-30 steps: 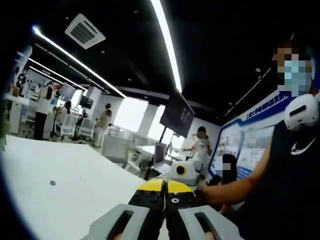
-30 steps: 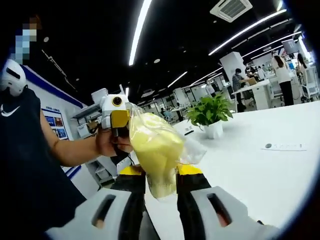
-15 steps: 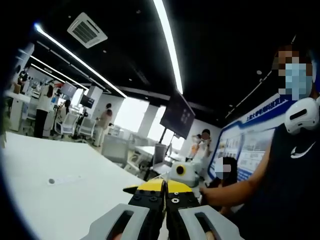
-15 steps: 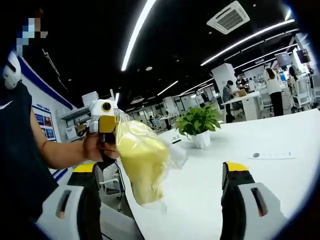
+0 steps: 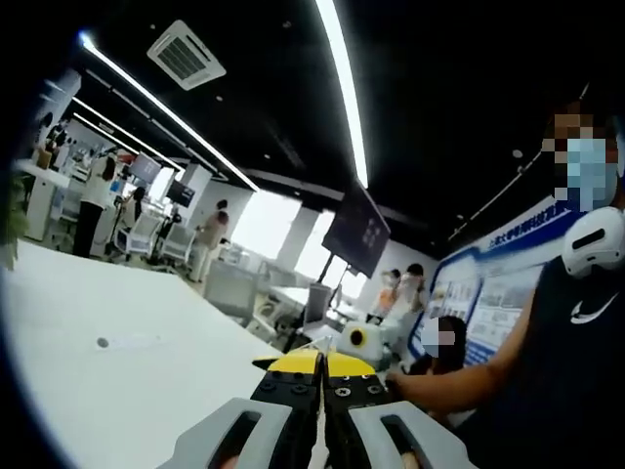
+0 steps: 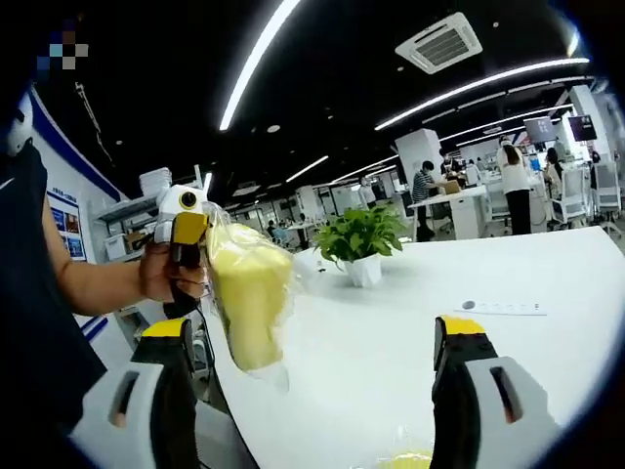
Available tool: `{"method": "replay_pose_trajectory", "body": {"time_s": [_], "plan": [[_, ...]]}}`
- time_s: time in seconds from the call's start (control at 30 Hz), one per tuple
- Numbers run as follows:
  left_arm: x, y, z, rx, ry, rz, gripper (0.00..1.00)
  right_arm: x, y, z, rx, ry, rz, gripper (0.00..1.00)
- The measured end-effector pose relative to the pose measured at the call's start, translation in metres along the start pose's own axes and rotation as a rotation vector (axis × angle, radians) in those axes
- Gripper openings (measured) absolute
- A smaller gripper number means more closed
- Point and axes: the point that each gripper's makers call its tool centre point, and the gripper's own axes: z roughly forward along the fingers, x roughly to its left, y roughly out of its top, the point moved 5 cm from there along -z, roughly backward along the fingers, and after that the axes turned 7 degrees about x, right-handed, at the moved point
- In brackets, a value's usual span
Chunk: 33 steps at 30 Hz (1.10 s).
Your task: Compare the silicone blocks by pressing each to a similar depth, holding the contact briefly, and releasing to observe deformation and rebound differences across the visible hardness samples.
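Silicone block (image 6: pixel 246 298) bagged, above white table (image 6: pixel 508 342); open-plan office.

Open-plan office: white desks (image 6: pixel 508 283), strip lights (image 5: pixel 340 88), wall monitor (image 5: pixel 358 233).

No wording can be read. The blue wall board (image 5: pixel 493 293) carries characters too blurred to make out, and the small label (image 6: pixel 503 307) lying on the white table (image 6: pixel 547 362) is illegible.
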Motion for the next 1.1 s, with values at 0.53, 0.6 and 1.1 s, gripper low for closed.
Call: {"method": "replay_pose_trajectory", "body": {"time_s": [0.53, 0.6, 1.1], "plan": [[0.018, -0.016, -0.003, 0.008, 0.056, -0.075, 0.00, -0.033, -0.036, -0.046, 0.023, -0.186, 0.001, 0.96], [0.021, -0.020, -0.003, 0.014, 0.066, -0.080, 0.00, -0.036, -0.041, -0.050, 0.033, -0.206, -0.002, 0.96], [0.044, -0.036, -0.014, -0.013, 0.135, -0.179, 0.00, -0.051, -0.084, -0.092, 0.117, -0.317, -0.056, 0.96]]}}
